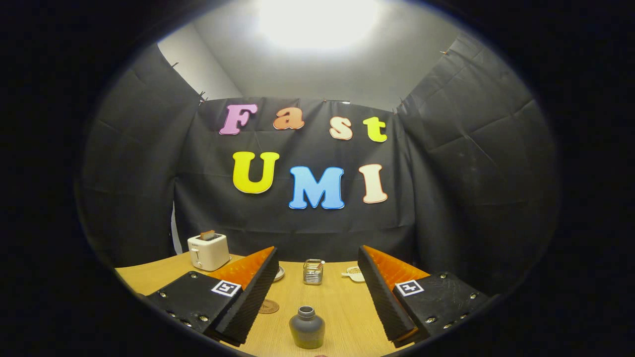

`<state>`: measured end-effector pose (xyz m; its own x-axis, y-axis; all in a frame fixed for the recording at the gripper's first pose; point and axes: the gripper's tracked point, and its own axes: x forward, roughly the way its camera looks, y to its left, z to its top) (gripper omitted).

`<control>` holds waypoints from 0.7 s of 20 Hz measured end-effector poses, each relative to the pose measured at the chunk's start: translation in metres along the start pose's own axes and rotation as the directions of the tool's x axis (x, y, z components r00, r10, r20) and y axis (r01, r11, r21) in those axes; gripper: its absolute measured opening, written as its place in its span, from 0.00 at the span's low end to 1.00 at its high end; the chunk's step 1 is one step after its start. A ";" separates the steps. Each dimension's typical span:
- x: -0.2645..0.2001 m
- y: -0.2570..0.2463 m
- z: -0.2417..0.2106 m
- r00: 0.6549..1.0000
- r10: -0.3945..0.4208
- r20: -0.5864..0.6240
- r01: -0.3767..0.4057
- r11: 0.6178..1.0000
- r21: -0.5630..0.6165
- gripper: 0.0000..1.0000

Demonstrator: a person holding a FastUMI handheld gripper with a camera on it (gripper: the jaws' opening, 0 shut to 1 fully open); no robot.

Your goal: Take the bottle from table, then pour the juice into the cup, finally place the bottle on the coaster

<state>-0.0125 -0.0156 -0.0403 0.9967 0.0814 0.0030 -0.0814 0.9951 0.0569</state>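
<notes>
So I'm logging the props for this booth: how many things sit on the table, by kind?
Bottle, between the open gripper fingers: 1
Coaster: 1
Toaster: 1
Wire holder: 1
Small dishes, one beside a finger, one with a handle: 2
Total: 6

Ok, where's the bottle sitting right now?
In the gripper view the dark bottle stands upright on the wooden table, between the open claw fingers and untouched, with the coaster to its left and a small metal holder beyond it.
</notes>
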 end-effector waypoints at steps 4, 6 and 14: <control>0.009 0.003 -0.032 0.996 0.069 -0.053 -0.069 0.998 0.000 0.98; 0.014 0.004 -0.050 0.992 0.092 -0.082 -0.092 0.996 0.003 0.98; 0.036 0.001 -0.116 0.970 0.146 -0.194 -0.141 0.989 0.041 0.98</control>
<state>0.0227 -0.0050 -0.1558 0.9546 0.2353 -0.1826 -0.2207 0.9705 0.0967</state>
